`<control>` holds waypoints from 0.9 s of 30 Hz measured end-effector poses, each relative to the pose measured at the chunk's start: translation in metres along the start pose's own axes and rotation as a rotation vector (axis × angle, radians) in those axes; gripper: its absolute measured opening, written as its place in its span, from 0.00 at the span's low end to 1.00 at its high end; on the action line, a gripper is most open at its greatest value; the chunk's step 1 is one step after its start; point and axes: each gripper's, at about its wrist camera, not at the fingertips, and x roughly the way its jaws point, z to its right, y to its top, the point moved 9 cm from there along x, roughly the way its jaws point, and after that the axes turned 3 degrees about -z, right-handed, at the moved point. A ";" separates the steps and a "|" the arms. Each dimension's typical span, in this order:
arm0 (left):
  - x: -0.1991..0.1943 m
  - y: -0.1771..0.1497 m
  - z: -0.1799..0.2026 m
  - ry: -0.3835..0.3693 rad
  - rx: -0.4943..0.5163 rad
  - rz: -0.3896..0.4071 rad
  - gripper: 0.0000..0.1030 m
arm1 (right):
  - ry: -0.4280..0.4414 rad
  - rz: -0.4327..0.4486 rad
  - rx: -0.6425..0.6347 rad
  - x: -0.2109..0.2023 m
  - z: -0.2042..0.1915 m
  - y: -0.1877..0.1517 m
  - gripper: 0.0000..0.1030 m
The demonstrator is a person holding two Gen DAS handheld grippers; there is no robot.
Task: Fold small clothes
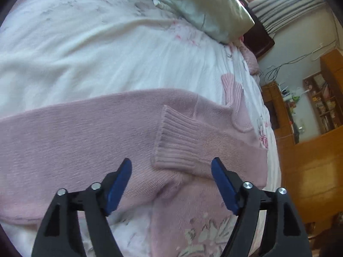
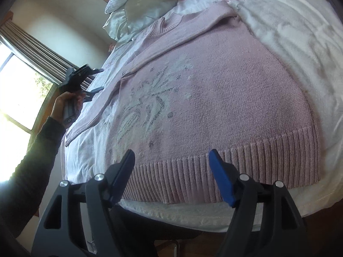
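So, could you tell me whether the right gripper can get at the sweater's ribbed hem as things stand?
Probably yes: the right gripper is open just above the ribbed hem of the pink sweater, with nothing lying between them.

Pillows [image 2: 148, 6] beyond sweater [image 2: 214, 90]
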 end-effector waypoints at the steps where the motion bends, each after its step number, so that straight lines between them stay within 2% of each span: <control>1: -0.029 -0.003 -0.021 0.003 -0.021 0.039 0.83 | 0.005 0.001 -0.005 -0.003 -0.002 -0.003 0.69; 4: -0.120 -0.009 -0.102 0.097 -0.110 0.152 0.88 | 0.028 0.006 -0.009 -0.008 -0.008 -0.011 0.71; 7: -0.206 -0.016 -0.184 0.192 -0.223 0.258 0.89 | 0.051 -0.022 -0.003 -0.006 -0.017 -0.020 0.71; 9: -0.241 -0.023 -0.229 0.244 -0.296 0.289 0.89 | 0.064 -0.036 -0.013 -0.002 -0.028 -0.024 0.72; 11: -0.250 -0.030 -0.262 0.252 -0.365 0.260 0.89 | 0.074 -0.048 -0.031 0.001 -0.043 -0.029 0.72; 13: -0.247 -0.032 -0.279 0.235 -0.393 0.244 0.89 | 0.082 -0.056 -0.047 0.004 -0.058 -0.032 0.72; 18: -0.210 -0.027 -0.293 0.230 -0.402 0.161 0.89 | 0.077 -0.051 -0.075 0.000 -0.082 -0.034 0.72; 20: -0.206 -0.026 -0.295 0.260 -0.382 0.148 0.79 | 0.065 -0.051 -0.077 -0.001 -0.083 -0.033 0.73; 22: -0.207 -0.025 -0.294 0.302 -0.355 0.136 0.37 | 0.054 -0.051 -0.078 0.000 -0.082 -0.032 0.73; 24: -0.209 -0.023 -0.288 0.278 -0.347 0.134 0.18 | 0.049 -0.054 -0.083 0.003 -0.081 -0.030 0.73; 27: -0.220 -0.013 -0.263 0.253 -0.297 0.154 0.12 | 0.054 -0.067 -0.102 0.012 -0.083 -0.024 0.73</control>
